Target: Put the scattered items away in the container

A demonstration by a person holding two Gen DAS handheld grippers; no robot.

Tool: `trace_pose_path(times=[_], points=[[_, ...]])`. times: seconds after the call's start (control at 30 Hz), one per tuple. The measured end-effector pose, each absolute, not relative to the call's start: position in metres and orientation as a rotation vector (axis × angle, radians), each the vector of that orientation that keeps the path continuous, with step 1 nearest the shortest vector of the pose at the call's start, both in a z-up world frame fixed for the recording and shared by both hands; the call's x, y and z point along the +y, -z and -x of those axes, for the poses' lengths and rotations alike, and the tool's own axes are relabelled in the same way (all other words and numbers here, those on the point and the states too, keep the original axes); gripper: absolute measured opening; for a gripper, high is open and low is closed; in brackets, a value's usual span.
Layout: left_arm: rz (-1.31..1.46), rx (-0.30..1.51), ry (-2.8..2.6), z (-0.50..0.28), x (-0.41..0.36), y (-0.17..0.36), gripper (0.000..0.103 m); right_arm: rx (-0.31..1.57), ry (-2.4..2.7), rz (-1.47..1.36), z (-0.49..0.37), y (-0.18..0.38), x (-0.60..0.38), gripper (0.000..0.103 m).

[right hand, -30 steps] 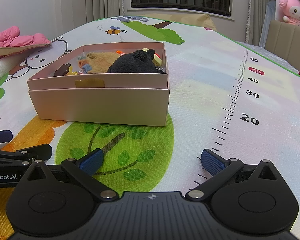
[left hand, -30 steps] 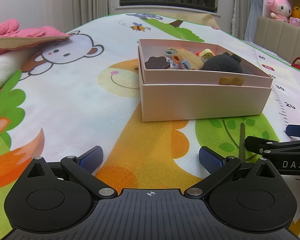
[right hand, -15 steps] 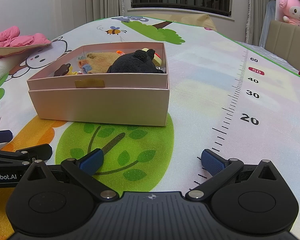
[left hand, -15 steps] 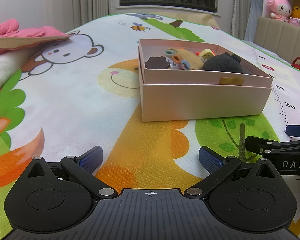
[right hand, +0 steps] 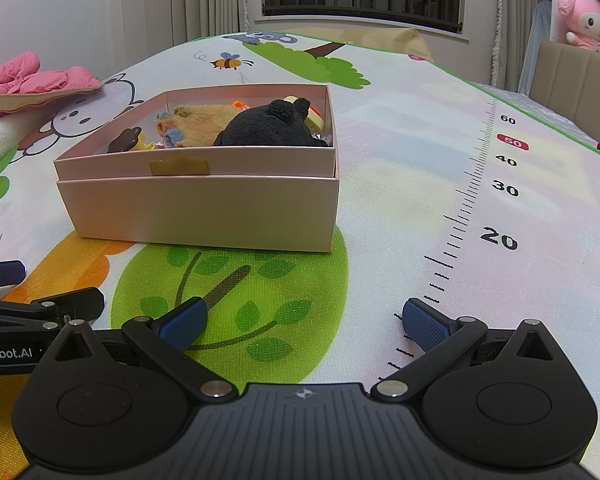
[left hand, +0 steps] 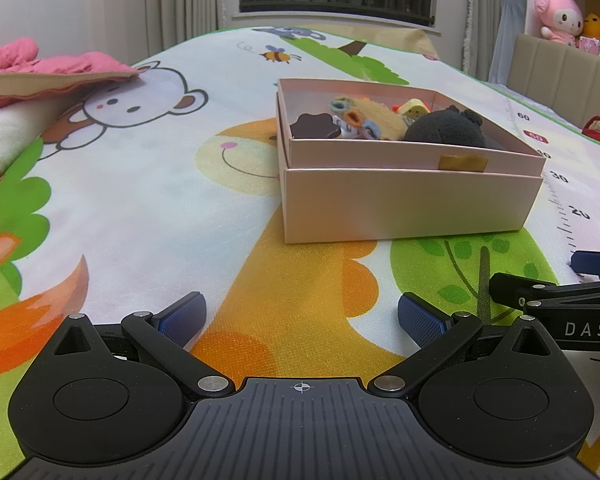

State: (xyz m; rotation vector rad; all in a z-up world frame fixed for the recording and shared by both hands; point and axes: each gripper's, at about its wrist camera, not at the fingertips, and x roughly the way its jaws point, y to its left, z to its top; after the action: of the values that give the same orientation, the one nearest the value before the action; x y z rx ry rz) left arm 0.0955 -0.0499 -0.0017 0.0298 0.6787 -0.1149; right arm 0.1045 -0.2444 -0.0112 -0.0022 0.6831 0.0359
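- Left wrist view: the pink box (left hand: 408, 208) is seen standing on the play mat (left hand: 140, 184), towards its middle, with a black plush toy (left hand: 446, 132) and small items inside.
- Left gripper (left hand: 302, 318) is noted spread apart, holding nothing.
- Right gripper (right hand: 304, 320) is likewise released and unloaded.
- No loose items are seen on the mat; collection is judged finished, or nearly so.
- A check of the mat edges is called for next.

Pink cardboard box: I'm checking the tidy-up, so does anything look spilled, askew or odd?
Nothing stands out. The pink cardboard box sits flat on the printed play mat, with the black plush toy and tan plush inside.
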Motion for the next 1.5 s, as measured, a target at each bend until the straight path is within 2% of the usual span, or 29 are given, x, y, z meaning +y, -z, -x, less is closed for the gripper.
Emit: trace_pose_path(times=[1.5], points=[[-0.003,0.704,0.137,-0.0973,-0.044,-0.0005,0.103,0.679,-0.045,-0.003,-0.1022,0.0121,-0.2462,0.103]])
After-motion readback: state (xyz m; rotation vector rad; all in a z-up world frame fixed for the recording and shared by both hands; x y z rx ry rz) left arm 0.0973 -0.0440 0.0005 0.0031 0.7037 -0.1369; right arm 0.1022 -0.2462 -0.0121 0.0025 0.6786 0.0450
